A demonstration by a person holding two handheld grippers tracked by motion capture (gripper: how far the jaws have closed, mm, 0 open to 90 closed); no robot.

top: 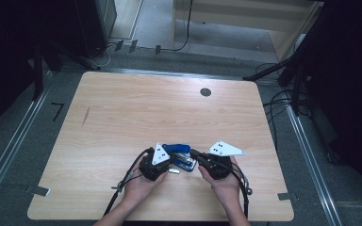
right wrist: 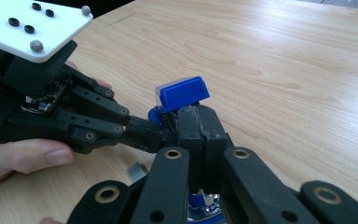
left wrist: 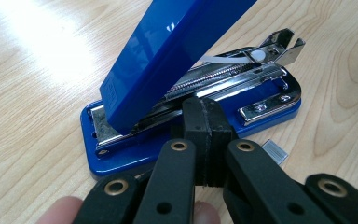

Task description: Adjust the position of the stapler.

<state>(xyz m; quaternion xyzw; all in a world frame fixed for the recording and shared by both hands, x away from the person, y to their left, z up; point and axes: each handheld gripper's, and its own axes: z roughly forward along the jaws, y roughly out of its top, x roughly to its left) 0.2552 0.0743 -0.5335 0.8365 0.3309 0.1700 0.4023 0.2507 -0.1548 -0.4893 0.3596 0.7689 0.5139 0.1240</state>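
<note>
A blue stapler (top: 181,149) lies near the table's front middle with its lid (left wrist: 168,51) swung up, baring the shiny metal magazine (left wrist: 233,74). My left gripper (left wrist: 205,135) is shut, its pads pressed together against the magazine's side; nothing shows between them. From the right, my right gripper (right wrist: 200,123) is shut too, its pads just below the lid's blue end (right wrist: 182,93). The left gripper (right wrist: 161,135) reaches in from the left there and meets the right one's tips. In the high view the left gripper (top: 168,162) and right gripper (top: 196,162) flank the stapler.
A short strip of staples (left wrist: 272,152) lies on the wooden table (top: 136,113) beside the stapler's base, seen as well as a small strip (right wrist: 137,171) under the grippers. A round cable hole (top: 205,92) sits far back. Cables (top: 278,101) run on the floor around the table.
</note>
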